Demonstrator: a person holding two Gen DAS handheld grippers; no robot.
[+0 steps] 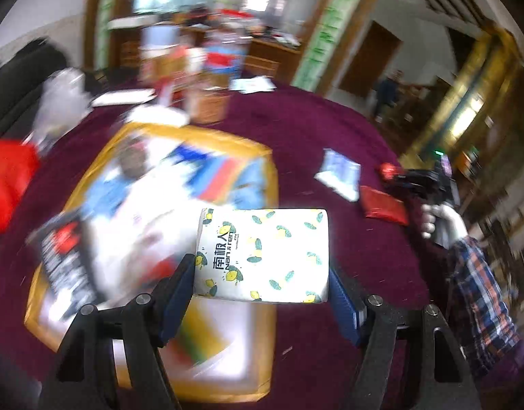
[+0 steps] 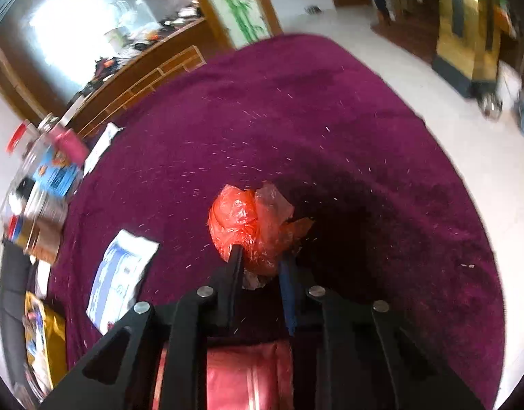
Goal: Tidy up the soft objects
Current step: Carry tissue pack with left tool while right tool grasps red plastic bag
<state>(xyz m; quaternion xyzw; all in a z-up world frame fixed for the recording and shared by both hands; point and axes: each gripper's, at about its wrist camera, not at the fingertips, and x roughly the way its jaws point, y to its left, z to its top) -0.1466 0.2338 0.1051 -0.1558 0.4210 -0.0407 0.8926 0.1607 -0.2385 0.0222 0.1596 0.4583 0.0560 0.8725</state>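
Observation:
My left gripper is shut on a white tissue pack with a lemon print, held above the edge of a yellow box filled with packets. My right gripper is shut on a crumpled red plastic bag, held above the purple cloth. The right gripper also shows in the left wrist view at the far right, over a red packet. A blue-and-white tissue pack lies on the cloth left of the right gripper, and shows in the left wrist view.
The round table carries a purple cloth. Jars and boxes crowd its far side. A red bag sits at the left. A red packet lies under the right gripper. The yellow box shows at the left edge.

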